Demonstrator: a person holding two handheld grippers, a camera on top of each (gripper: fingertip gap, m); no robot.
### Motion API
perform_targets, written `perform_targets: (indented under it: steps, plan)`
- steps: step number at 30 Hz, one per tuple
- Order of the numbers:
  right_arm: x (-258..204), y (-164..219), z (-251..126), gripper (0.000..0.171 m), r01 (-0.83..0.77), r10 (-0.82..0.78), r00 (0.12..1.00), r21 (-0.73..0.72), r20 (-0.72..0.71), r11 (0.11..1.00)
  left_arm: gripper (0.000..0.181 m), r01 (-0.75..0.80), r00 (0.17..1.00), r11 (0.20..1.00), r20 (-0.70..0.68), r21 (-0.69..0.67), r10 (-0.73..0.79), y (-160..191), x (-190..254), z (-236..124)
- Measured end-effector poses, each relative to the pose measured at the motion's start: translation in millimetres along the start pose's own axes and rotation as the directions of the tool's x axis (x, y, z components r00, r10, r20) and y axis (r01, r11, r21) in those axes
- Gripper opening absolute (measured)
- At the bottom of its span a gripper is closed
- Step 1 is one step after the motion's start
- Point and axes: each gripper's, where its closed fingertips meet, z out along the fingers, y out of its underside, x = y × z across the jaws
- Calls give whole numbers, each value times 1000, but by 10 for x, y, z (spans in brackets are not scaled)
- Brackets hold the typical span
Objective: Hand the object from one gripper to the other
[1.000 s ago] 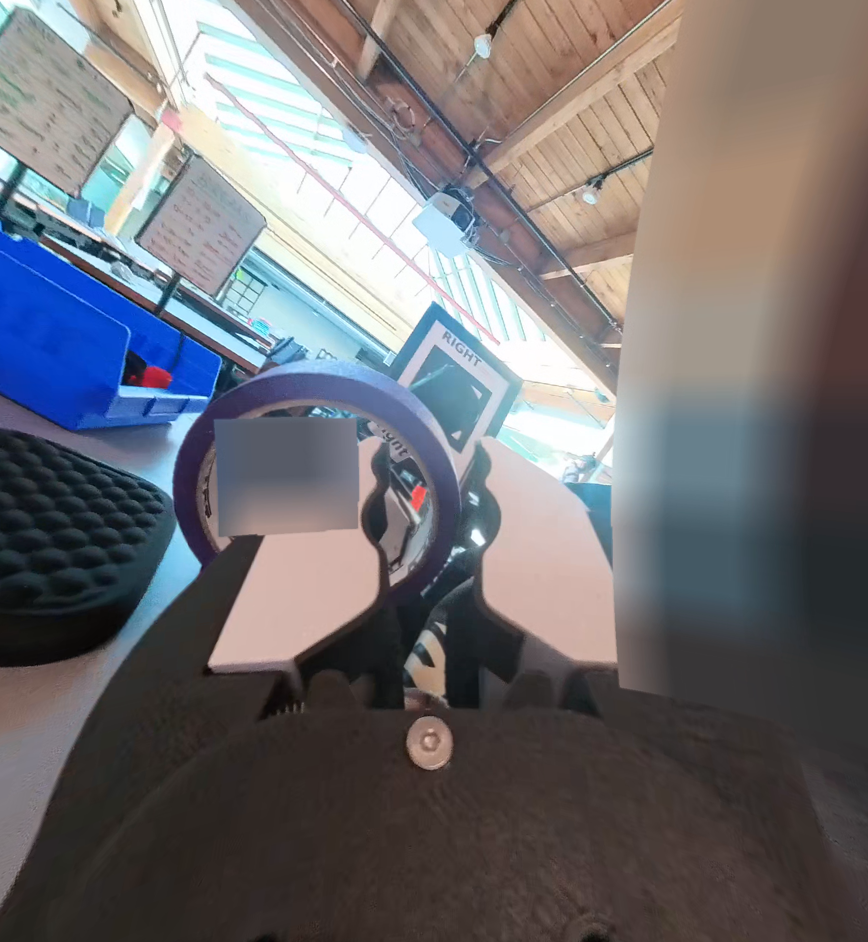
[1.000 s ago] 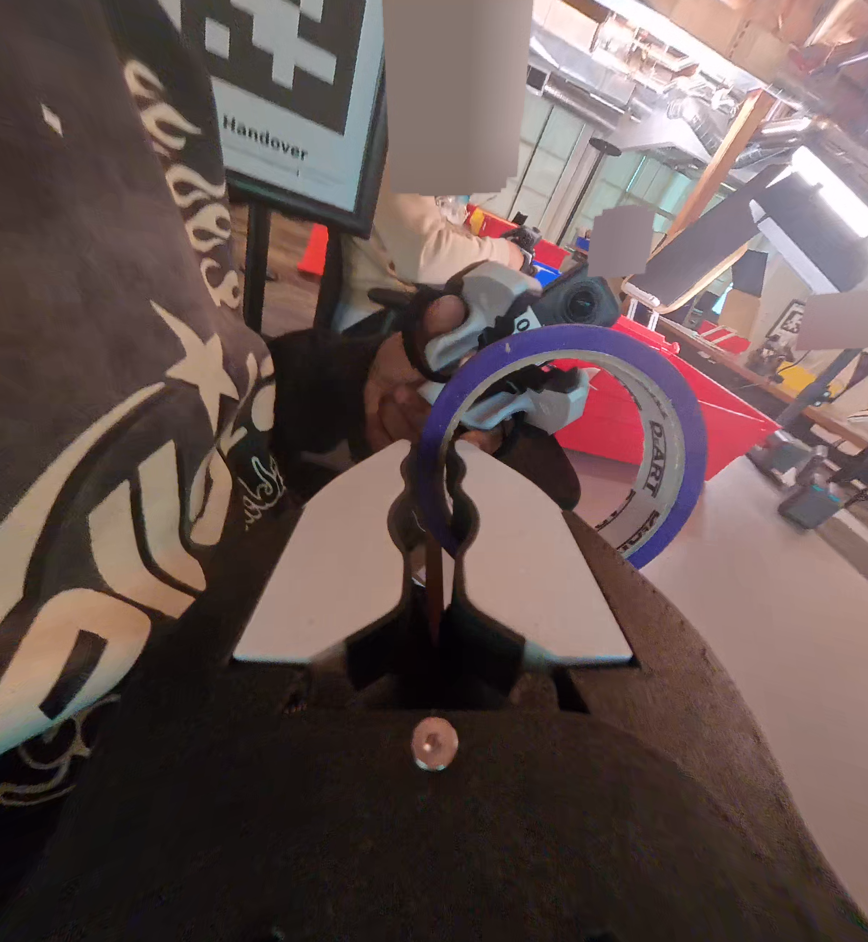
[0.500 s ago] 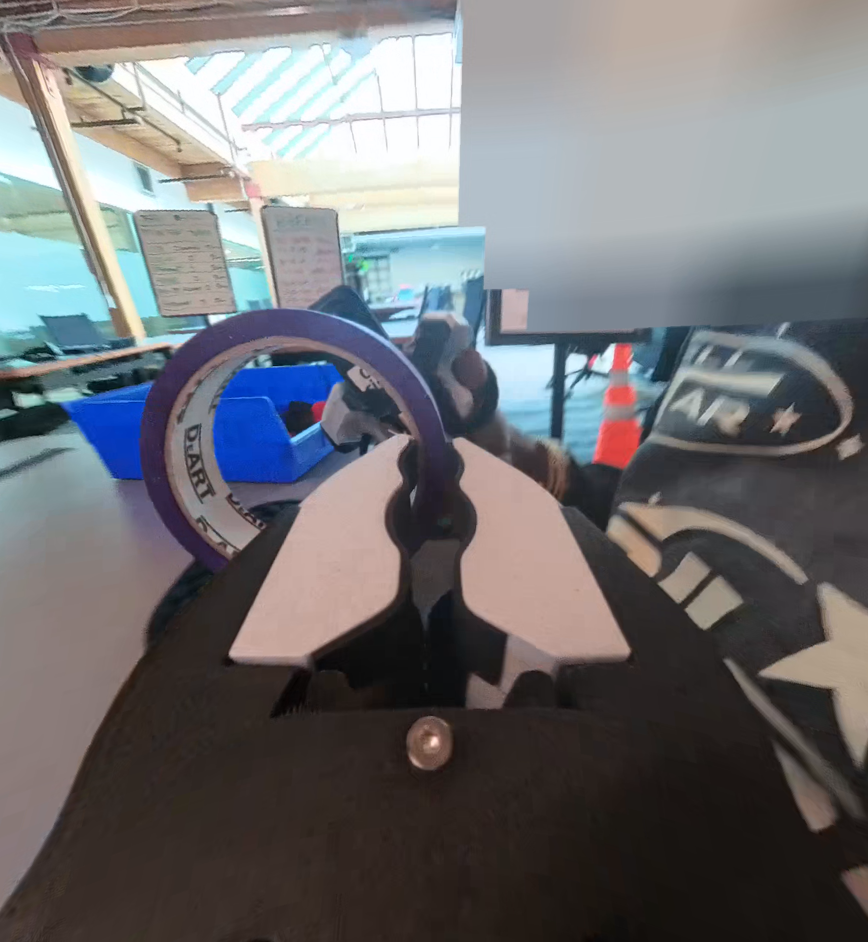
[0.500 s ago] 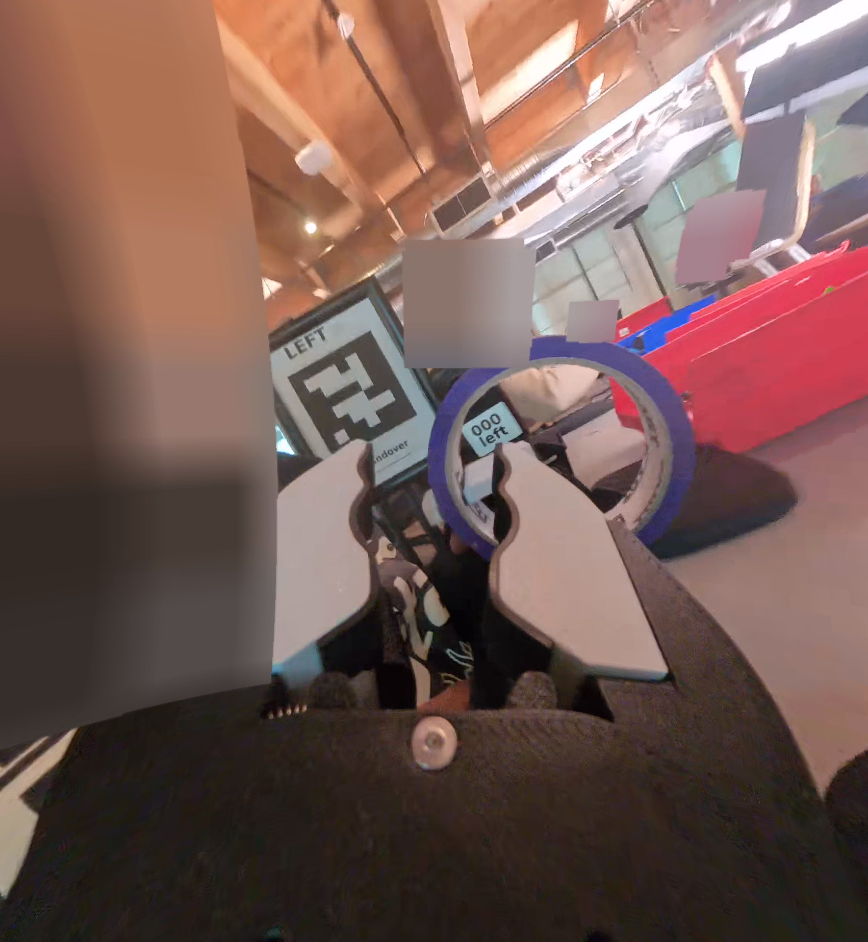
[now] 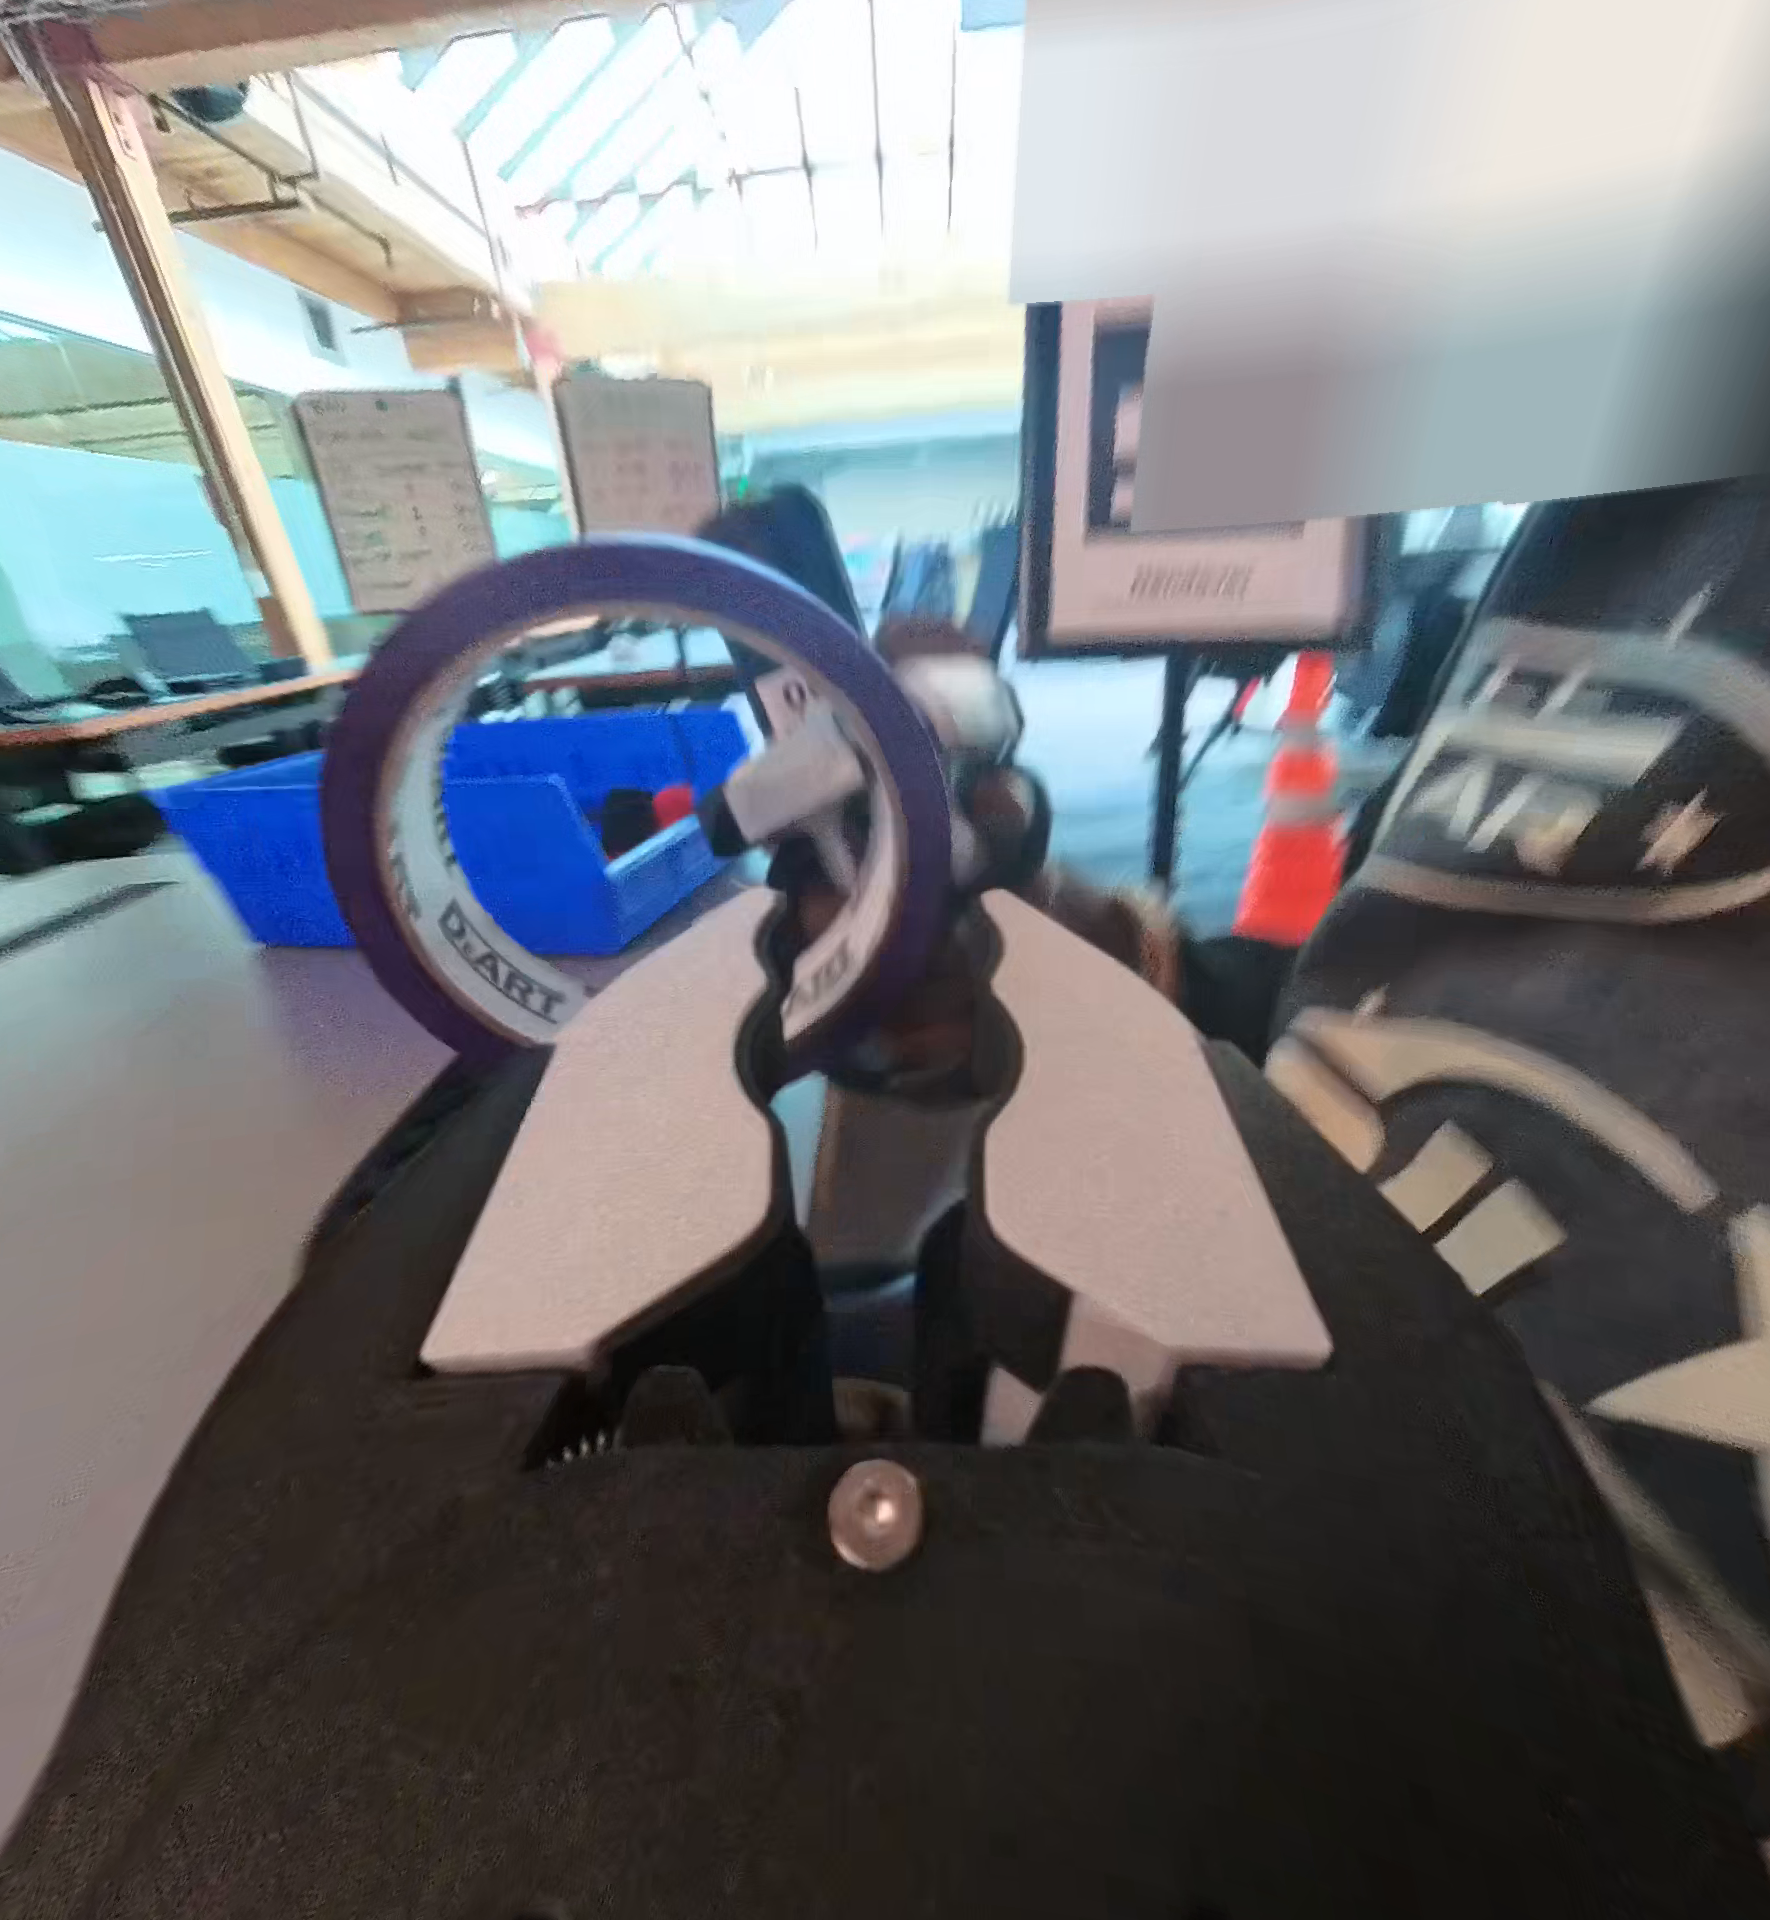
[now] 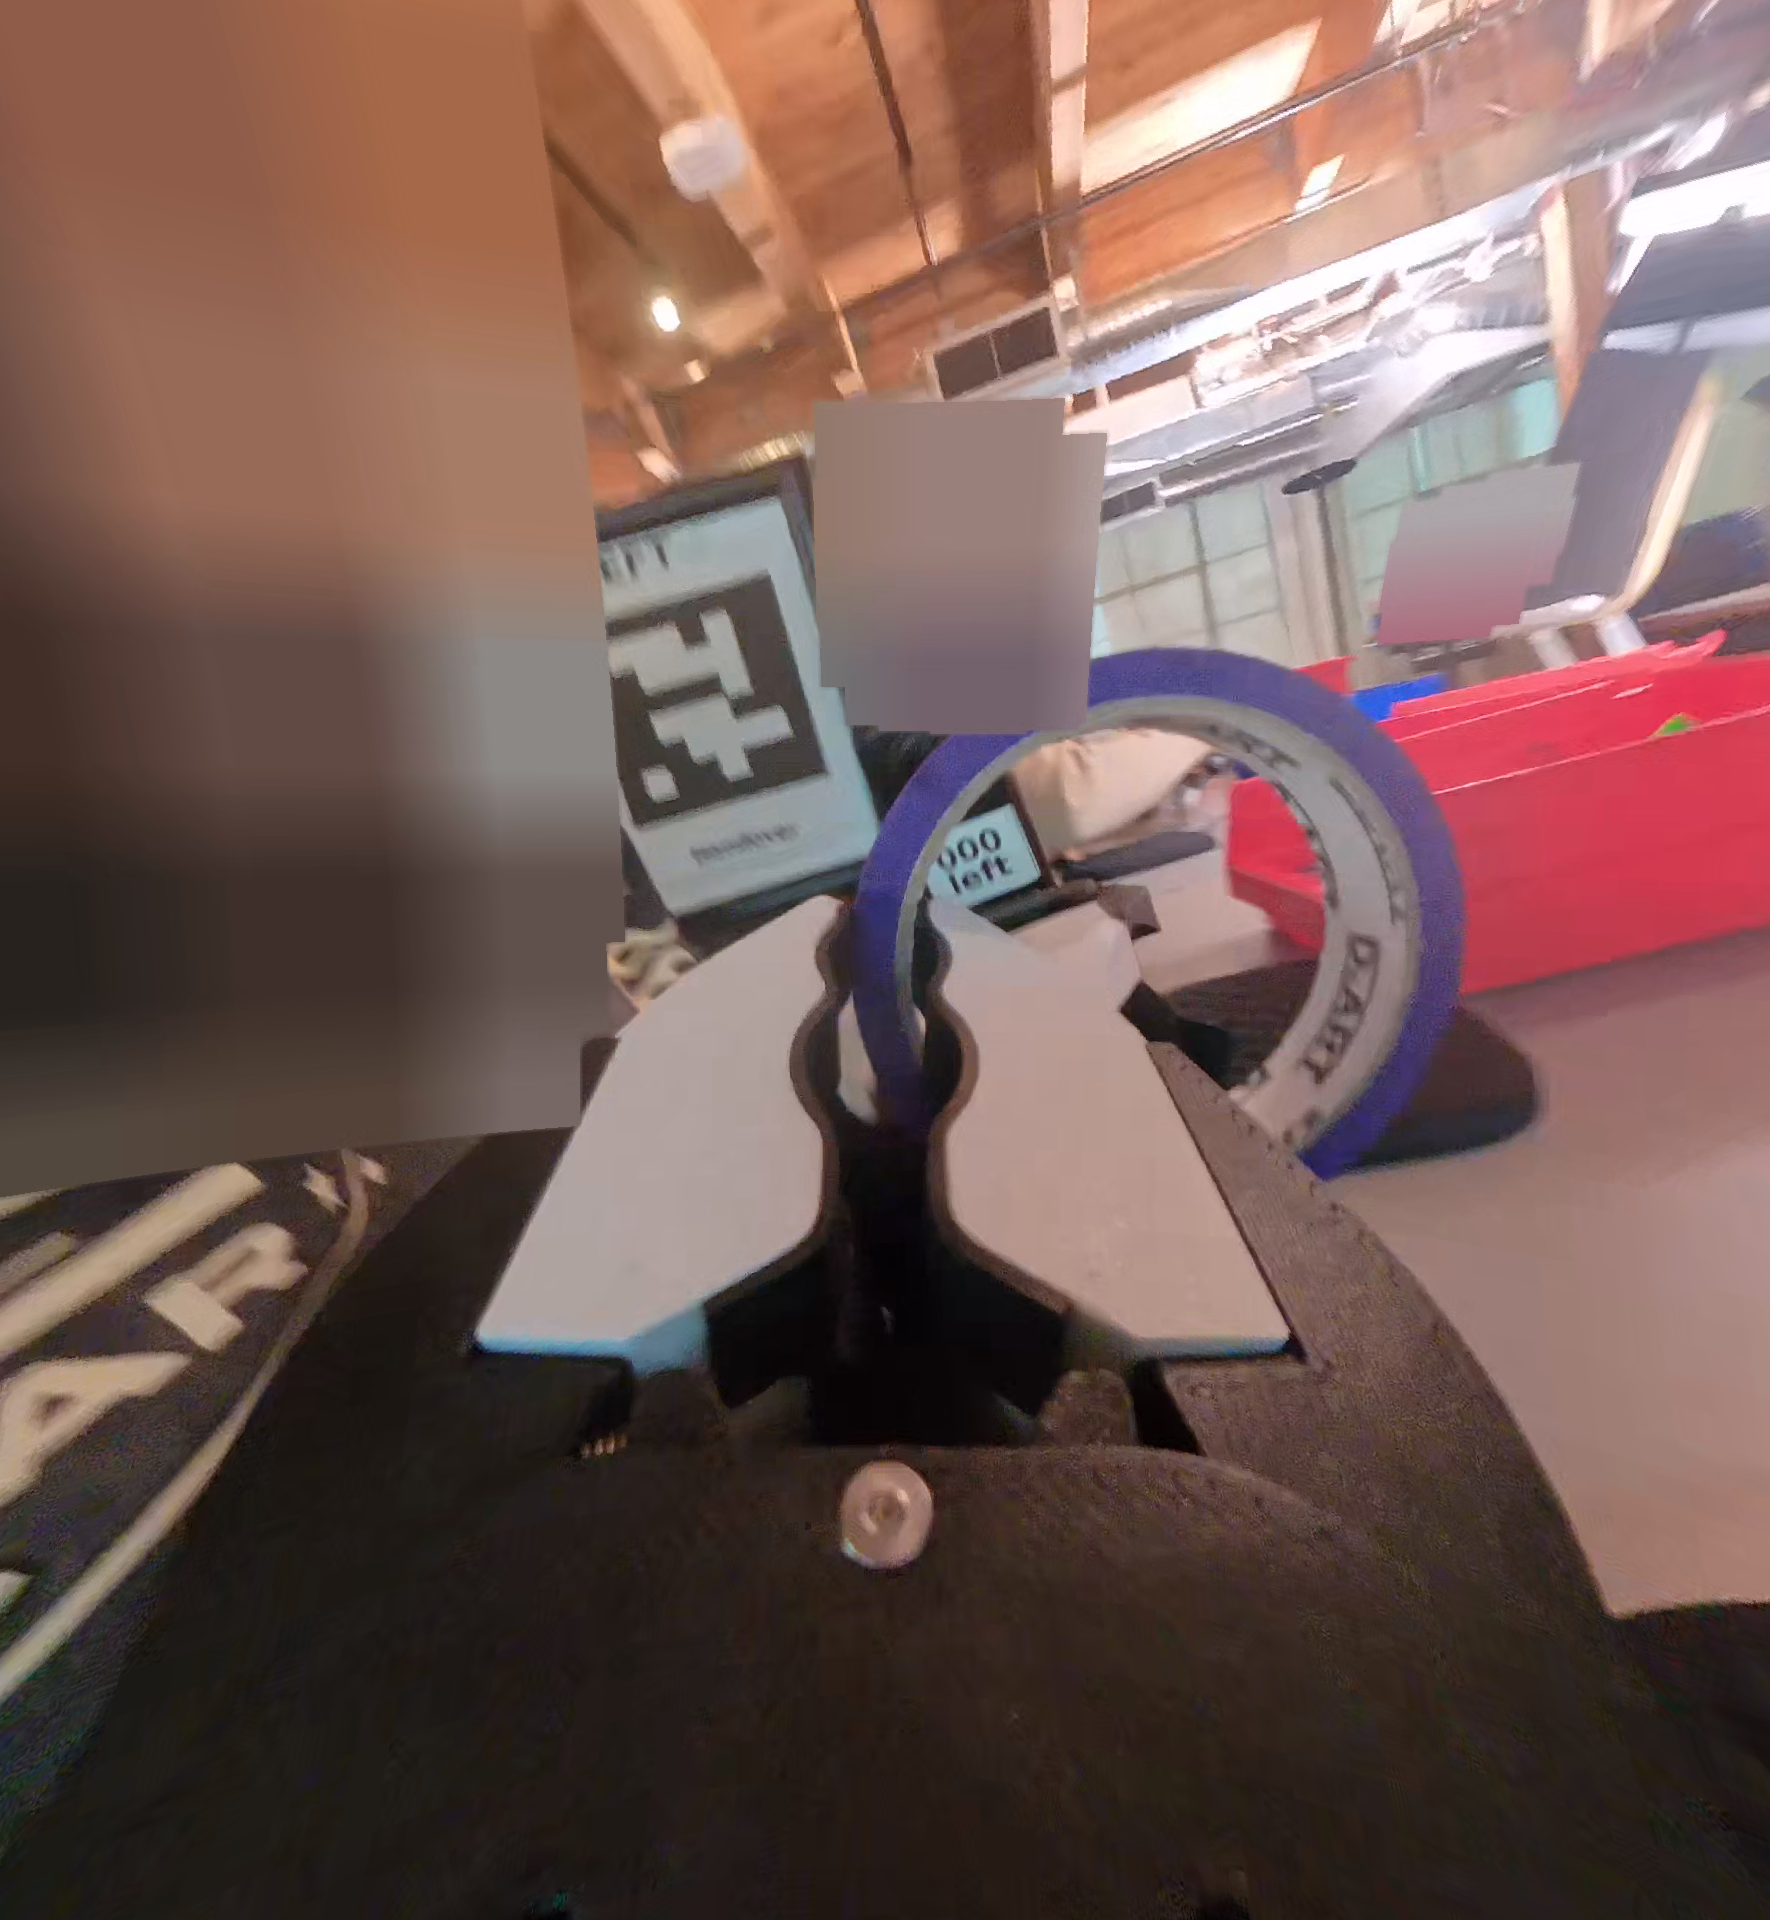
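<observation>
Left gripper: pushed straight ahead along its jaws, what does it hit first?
The purple tape roll: its rim sits between the left gripper's open jaws. Just behind, likely, the right gripper, shut on the roll; depth is unclear.

A blue bin (image 5: 268, 862) and an orange cone (image 5: 1296, 821) stand behind; red bins (image 6: 1587, 821) sit on the grey table (image 6: 1639, 1299).

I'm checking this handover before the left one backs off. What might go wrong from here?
The right gripper pinches only the thin band of the purple tape roll, near its fingertips, so the roll may swivel or slip. The open left gripper straddles the same band; a sideways retreat could snag it and tug the roll loose.
</observation>
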Motion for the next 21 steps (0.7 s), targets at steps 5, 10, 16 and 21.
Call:
perform_targets:
  steps: [5,10,16,21]
  plan:
    - [19,237,27,12,308,-324,945,-204,-49,929,36,489,872,842,-160,228,-463,-381,-134,-154]
    - [106,454,53,11,512,-563,825,-376,-34,773,25,592,805,776,-200,217,-558,-376,-155,-145]
    - [191,438,33,17,456,-531,841,-391,-106,800,13,442,892,873,-200,206,-405,-362,-33,-141]
    - [58,140,20,44,54,-64,995,-119,-82,991,10,24,998,997,-60,78,-19,-149,62,-69]
